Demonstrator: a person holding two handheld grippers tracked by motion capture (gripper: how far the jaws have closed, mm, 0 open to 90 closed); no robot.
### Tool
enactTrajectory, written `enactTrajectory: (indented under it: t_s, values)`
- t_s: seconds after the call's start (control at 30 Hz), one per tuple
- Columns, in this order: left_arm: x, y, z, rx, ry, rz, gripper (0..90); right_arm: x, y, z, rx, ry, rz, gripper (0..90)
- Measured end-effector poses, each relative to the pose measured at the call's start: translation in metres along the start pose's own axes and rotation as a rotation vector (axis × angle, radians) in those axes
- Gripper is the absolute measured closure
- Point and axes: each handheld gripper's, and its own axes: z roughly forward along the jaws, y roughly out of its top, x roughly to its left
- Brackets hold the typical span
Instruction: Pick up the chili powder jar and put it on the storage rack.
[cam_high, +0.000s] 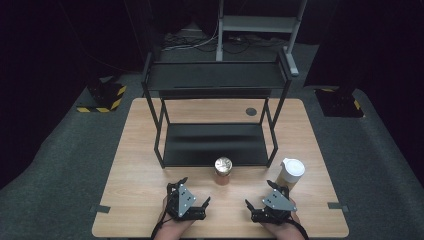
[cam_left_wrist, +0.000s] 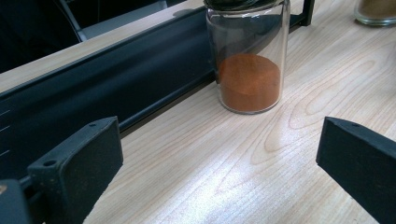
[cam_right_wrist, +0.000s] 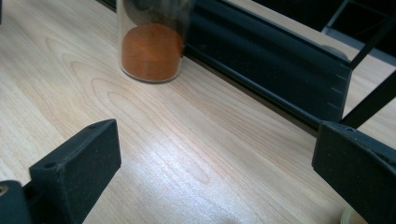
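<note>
A glass jar of orange powder (cam_high: 223, 170) with a shiny metal lid stands on the wooden table (cam_high: 135, 165), just in front of the black shelf rack (cam_high: 215, 145). My left gripper (cam_high: 195, 191) rests near the table's front edge, left of the jar, open and holding nothing. In the left gripper view the jar (cam_left_wrist: 250, 70) stands ahead of the spread jaws of the left gripper (cam_left_wrist: 219, 140). My right gripper (cam_high: 259, 194) sits to the jar's right, also open. In the right gripper view the jar (cam_right_wrist: 152, 46) is at the upper left, beyond the right gripper (cam_right_wrist: 215, 144).
A second jar with a white lid (cam_high: 291, 172) stands right of the orange one, close to my right gripper. The rack has a low bottom shelf (cam_left_wrist: 116, 84) and an upper shelf (cam_high: 215, 75) on thin legs. A round grommet (cam_high: 251, 111) marks the table's back.
</note>
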Motion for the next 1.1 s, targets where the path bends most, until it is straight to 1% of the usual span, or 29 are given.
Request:
enactTrajectory:
  t_s: [0.03,0.1,0.13,0.17,0.23,0.3,0.33,0.4,0.47,0.6,0.8,0.9,0.93,1.0,1.1]
  values:
    - [0.000,0.000,0.000,0.001,-0.002,-0.001,0.7,-0.001,0.000,0.000,0.001,0.005,0.009,0.0]
    - [0.000,0.001,0.000,0.006,0.001,-0.005,0.7,-0.002,-0.001,0.000,-0.004,0.009,0.010,0.0]
    - [-0.002,0.001,0.000,0.007,0.016,-0.007,0.7,-0.002,-0.001,-0.001,-0.006,0.009,0.009,0.0]
    - [-0.002,0.001,0.000,0.007,0.016,-0.007,0.6,-0.002,-0.001,-0.001,-0.006,0.009,0.009,0.0]
    - [-0.004,0.002,0.001,0.011,0.020,0.003,0.6,0.000,-0.003,-0.001,-0.015,0.000,-0.007,0.0]
    - [-0.005,0.002,0.001,0.011,0.017,0.018,0.7,0.003,-0.003,-0.002,-0.016,0.004,-0.022,0.0]
    - [-0.006,0.002,0.001,0.010,0.020,0.028,0.7,0.003,-0.003,-0.002,-0.016,0.004,-0.022,0.0]
    - [-0.006,0.002,0.001,0.009,0.021,0.029,0.7,0.004,-0.002,-0.002,-0.016,0.004,-0.034,0.0]
    - [-0.006,0.001,0.000,0.004,0.021,0.028,0.8,0.005,-0.002,-0.002,-0.012,0.001,-0.032,0.0]
    - [-0.006,-0.002,-0.001,-0.013,0.008,0.046,2.3,0.003,-0.002,-0.001,-0.010,0.004,-0.017,0.0]
    - [-0.005,-0.003,-0.002,-0.020,-0.001,0.047,3.2,0.002,-0.002,-0.002,-0.013,0.005,-0.013,0.0]
    - [-0.003,-0.005,-0.003,-0.028,-0.012,0.036,4.3,0.001,-0.002,-0.001,-0.011,0.010,-0.011,0.0]
    - [0.000,-0.005,-0.004,-0.032,-0.026,0.015,4.3,0.000,-0.001,-0.001,-0.009,0.012,-0.005,0.0]
    - [0.003,-0.005,-0.005,-0.028,-0.038,-0.007,4.6,-0.001,-0.002,-0.001,-0.011,0.014,-0.004,0.0]
    - [0.006,-0.005,-0.007,-0.027,-0.035,-0.027,4.7,-0.002,-0.002,-0.001,-0.012,0.017,0.004,0.0]
